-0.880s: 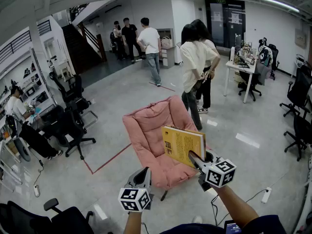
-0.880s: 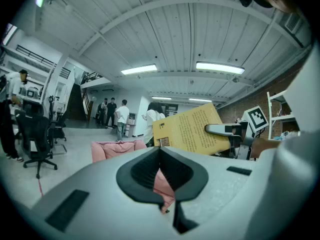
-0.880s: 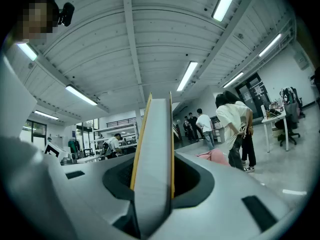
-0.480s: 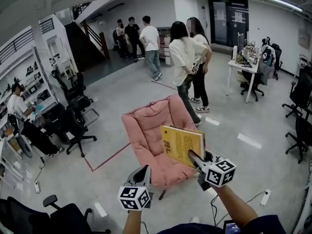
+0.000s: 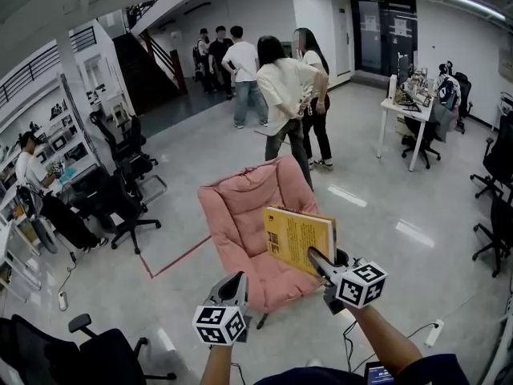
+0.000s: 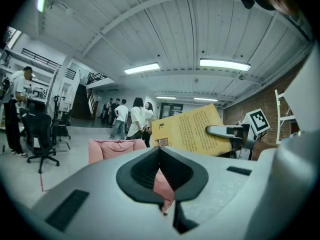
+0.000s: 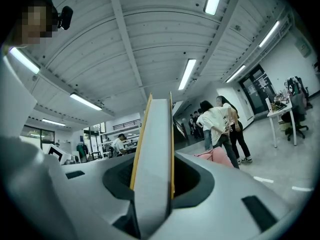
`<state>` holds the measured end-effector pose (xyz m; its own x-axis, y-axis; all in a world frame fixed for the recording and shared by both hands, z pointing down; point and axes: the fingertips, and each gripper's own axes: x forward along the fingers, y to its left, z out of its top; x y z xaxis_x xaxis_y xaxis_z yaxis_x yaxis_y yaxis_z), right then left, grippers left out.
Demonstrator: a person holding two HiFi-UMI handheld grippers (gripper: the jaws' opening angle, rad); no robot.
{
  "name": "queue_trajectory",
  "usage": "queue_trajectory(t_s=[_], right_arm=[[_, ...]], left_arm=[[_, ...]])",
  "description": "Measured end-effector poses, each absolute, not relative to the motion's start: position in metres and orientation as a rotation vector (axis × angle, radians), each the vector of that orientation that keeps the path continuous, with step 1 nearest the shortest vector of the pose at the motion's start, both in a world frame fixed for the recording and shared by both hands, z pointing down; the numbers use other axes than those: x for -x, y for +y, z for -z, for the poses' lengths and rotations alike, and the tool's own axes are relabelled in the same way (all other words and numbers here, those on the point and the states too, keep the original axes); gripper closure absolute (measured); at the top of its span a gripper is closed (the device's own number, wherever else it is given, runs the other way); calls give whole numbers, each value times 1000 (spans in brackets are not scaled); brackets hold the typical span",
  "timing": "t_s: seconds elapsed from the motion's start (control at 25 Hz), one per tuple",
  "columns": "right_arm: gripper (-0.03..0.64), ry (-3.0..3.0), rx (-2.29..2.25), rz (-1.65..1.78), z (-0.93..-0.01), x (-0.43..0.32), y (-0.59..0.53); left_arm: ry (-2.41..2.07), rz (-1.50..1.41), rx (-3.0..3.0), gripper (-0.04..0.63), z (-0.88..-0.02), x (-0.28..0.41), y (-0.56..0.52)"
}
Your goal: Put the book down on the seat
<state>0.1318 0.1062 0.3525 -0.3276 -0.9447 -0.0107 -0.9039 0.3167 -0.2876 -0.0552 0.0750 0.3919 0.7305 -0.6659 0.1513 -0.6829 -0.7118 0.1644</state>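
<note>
A: What kind of room is this?

B: An open office with a pale, glossy floor (image 5: 385,207). A group of people (image 5: 280,95) stands at the back, black office chairs (image 5: 120,207) are on the left, and a white table (image 5: 405,111) is on the right.

A: And the book?

B: The yellow book (image 5: 298,235) is in the air, held by its lower near corner. The right gripper (image 5: 314,257) has its jaws closed on that corner. In the right gripper view the book stands edge-on and upright, filling the gap between them.

A: How does it sit relative to the seat?

B: It rises from the jaws up and away from the person, with its cover tilted toward the head camera. It hangs over the front right part of the pink seat (image 5: 240,215), clear of the cushion. The cushion lies below and a little to its left, so the move probably calls for lowering the book forward and tipping it flat.

A: What about the other hand?

B: The left gripper (image 5: 236,283) hovers near the seat's front edge, left of the book. Its jaws are drawn together on nothing, so only the right gripper carries the book.

A: Is anything on the seat?

B: What shows of the cushion is bare.
</note>
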Motion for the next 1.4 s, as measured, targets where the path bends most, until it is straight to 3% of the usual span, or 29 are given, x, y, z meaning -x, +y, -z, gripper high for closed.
queue_trajectory(t_s=[0.48, 1.4], right_arm=[[465, 2457, 1604, 375, -341, -210, 118], [465, 2452, 1527, 430, -362, -219, 100]], left_arm=[[-1162, -135, -2680, 589, -378, -24, 101], [-1234, -161, -2645, 589, -392, -23, 97]])
